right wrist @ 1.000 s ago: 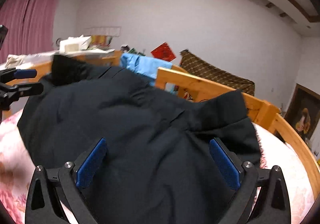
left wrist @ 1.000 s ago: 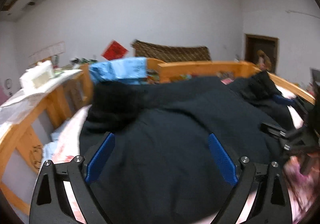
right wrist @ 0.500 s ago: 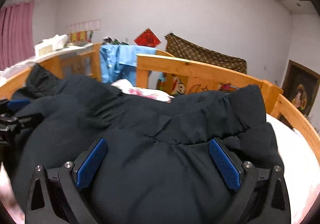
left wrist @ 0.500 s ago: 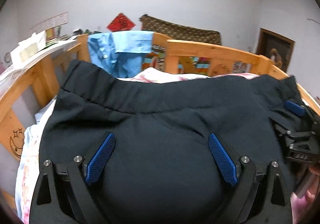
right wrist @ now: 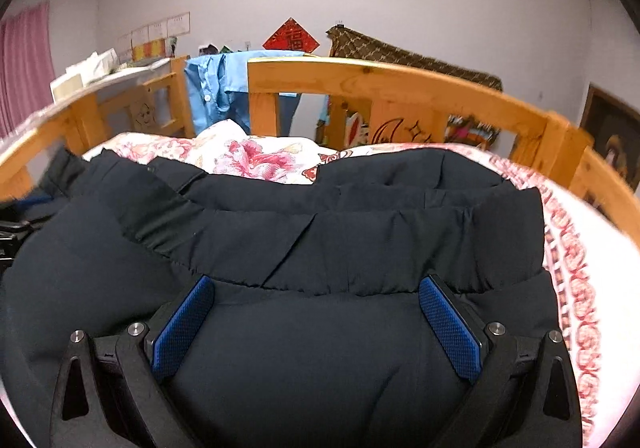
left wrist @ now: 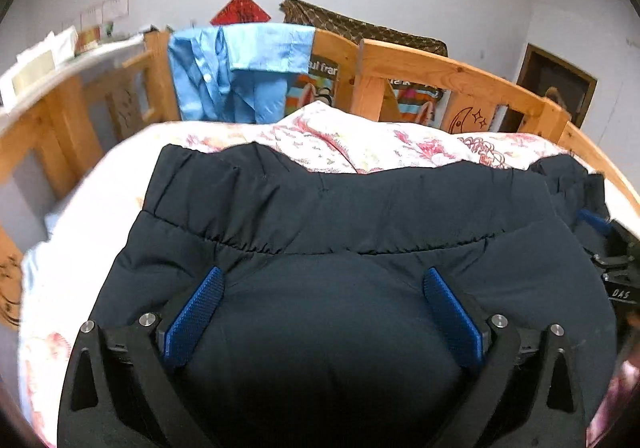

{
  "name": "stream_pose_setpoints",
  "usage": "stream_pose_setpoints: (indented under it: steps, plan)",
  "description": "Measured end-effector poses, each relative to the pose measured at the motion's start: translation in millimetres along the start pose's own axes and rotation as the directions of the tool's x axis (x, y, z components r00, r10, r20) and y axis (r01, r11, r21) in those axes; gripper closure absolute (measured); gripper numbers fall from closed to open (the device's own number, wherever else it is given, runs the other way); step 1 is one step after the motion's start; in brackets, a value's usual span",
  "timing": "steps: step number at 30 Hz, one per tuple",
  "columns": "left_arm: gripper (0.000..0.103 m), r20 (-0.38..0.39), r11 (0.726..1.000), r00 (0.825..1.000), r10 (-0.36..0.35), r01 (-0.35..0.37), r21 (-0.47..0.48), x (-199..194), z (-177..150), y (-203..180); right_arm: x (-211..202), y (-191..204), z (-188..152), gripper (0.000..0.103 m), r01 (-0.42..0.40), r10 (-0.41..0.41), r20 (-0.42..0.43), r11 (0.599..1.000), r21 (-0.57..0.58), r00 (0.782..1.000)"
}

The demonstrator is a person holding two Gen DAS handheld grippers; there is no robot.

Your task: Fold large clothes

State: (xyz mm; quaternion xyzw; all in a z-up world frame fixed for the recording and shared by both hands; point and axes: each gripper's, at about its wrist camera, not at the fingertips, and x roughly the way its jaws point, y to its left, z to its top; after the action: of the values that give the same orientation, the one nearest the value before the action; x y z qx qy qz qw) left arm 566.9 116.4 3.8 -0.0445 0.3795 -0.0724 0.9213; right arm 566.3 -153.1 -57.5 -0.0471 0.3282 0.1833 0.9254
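Note:
A large dark navy garment (left wrist: 340,216) with a gathered waistband lies spread on the floral bedsheet (left wrist: 360,144). My left gripper (left wrist: 323,274) hangs low over its near part. Its jaws are wide and opening, and the cloth bulges up between them while the blue pads (left wrist: 196,312) show bare. My right gripper (right wrist: 315,280) is over the same garment (right wrist: 360,232) further right, its jaws just as wide over a bulge of cloth. Each gripper shows at the edge of the other's view: the right gripper (left wrist: 612,248) and the left gripper (right wrist: 16,224).
A wooden bed rail (left wrist: 440,68) runs around the far side and both ends of the bed. A light blue shirt (left wrist: 240,68) hangs over the rail, with a brown patterned cloth (left wrist: 360,28) behind it. A shelf with papers (left wrist: 36,60) stands on the left.
The garment came down from a raised, bunched heap to lie spread on the sheet, waistband stretched across. Both grippers moved forward and down with it, tilting lower.

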Motion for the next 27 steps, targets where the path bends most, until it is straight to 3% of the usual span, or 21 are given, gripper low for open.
stream_pose_setpoints:
  steps: [16,27]
  plan:
    - [0.001,0.076,0.998,0.996,-0.047,0.049,-0.030,10,-5,1,18,-18,-11,0.000,-0.119,0.116,0.039,0.989,0.087,0.992]
    - [0.001,0.088,0.999,0.995,-0.040,0.043,-0.025,10,-9,0,17,-18,-15,0.000,-0.124,0.120,0.054,0.988,0.090,0.991]
